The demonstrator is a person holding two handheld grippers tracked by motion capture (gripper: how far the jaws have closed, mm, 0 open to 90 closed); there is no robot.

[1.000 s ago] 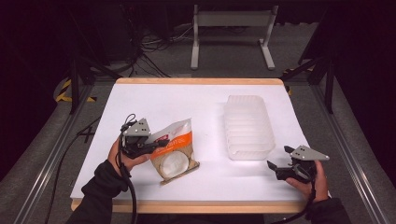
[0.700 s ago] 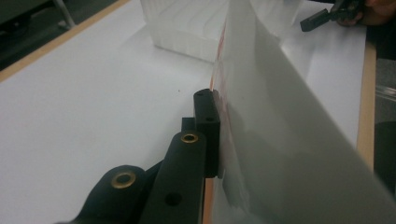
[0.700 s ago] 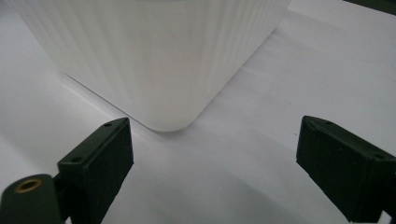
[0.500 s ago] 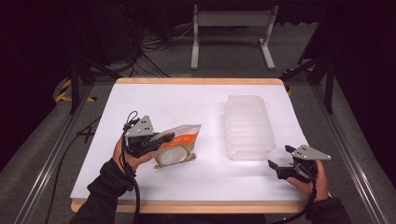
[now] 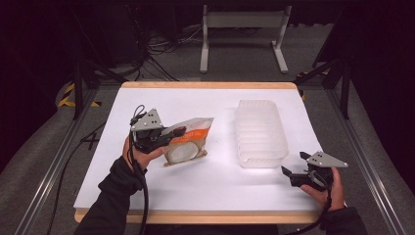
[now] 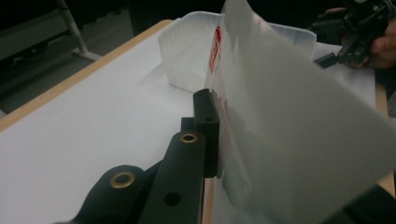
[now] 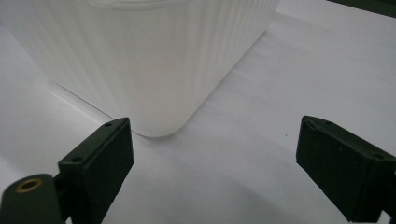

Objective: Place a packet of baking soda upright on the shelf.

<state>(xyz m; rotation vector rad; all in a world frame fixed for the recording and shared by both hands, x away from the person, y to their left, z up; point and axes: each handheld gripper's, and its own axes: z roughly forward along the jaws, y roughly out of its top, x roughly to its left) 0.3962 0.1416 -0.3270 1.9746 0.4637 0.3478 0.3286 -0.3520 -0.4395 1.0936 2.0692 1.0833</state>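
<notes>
A white and orange pouch (image 5: 188,142) with a round window is lifted off the white table, and my left gripper (image 5: 177,132) is shut on its left edge. In the left gripper view the pouch (image 6: 289,126) stands as a pale sheet against the black jaws, blocking the right half. A ribbed translucent plastic tub (image 5: 259,132) lies on the table's right half. My right gripper (image 5: 289,175) is open low on the table, just below and right of the tub's near corner. In the right gripper view that tub corner (image 7: 154,60) looms close ahead between the spread jaws.
The white table top (image 5: 220,181) has a wooden rim along its front and back. Metal rails run along both sides on the grey floor. A steel frame stand (image 5: 242,34) and cables lie beyond the far edge.
The left gripper has lifted the pouch and carried it slightly right and away from the person, so the pouch now hangs flatter. The right gripper has stayed put.
</notes>
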